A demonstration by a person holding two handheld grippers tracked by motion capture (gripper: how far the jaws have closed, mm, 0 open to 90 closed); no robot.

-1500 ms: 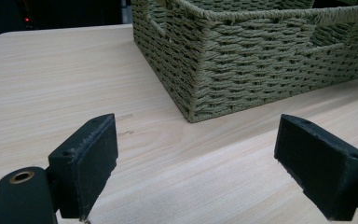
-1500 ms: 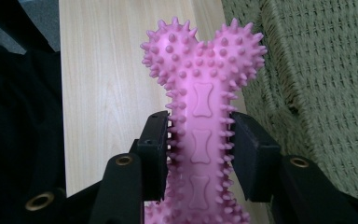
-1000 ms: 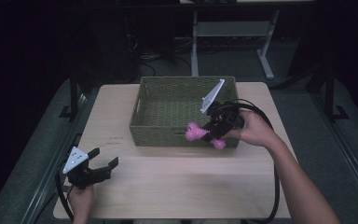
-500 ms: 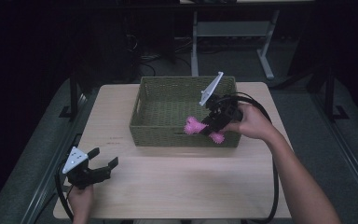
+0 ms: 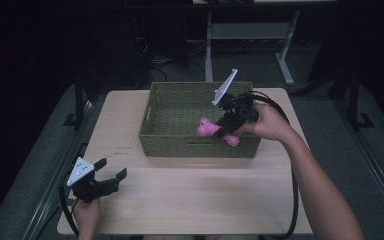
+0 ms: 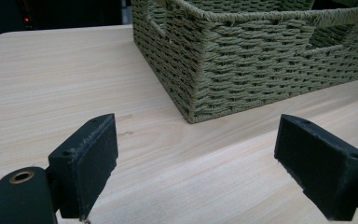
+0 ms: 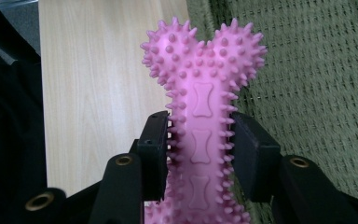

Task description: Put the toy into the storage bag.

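Over the last second the right gripper [image 5: 223, 131] is carrying the pink spiked bone toy [image 5: 209, 128] from the near right rim of the woven basket [image 5: 180, 145] further in over the basket's interior; the toy is now sitting higher and more toward the basket's middle than it was a second ago, with one knobbed end over the woven floor and the other end near the front wall. In the right gripper view the jaws are pinching the bone toy [image 7: 200, 135] across its narrow shaft, pads pressed into the spikes on both sides, woven basket [image 7: 317, 70] to one side and bare table [image 7: 93, 84] to the other. The left gripper [image 5: 102, 180] is staying put at the near left corner of the table [image 5: 190, 200], jaws spread wide and holding nothing; its own view is showing the basket's corner [image 6: 223, 70] well ahead of the open pads. Judgement: the toy is being taken into the basket, not yet released; whether it is touching the floor cannot be told. Next call is lowering and opening.
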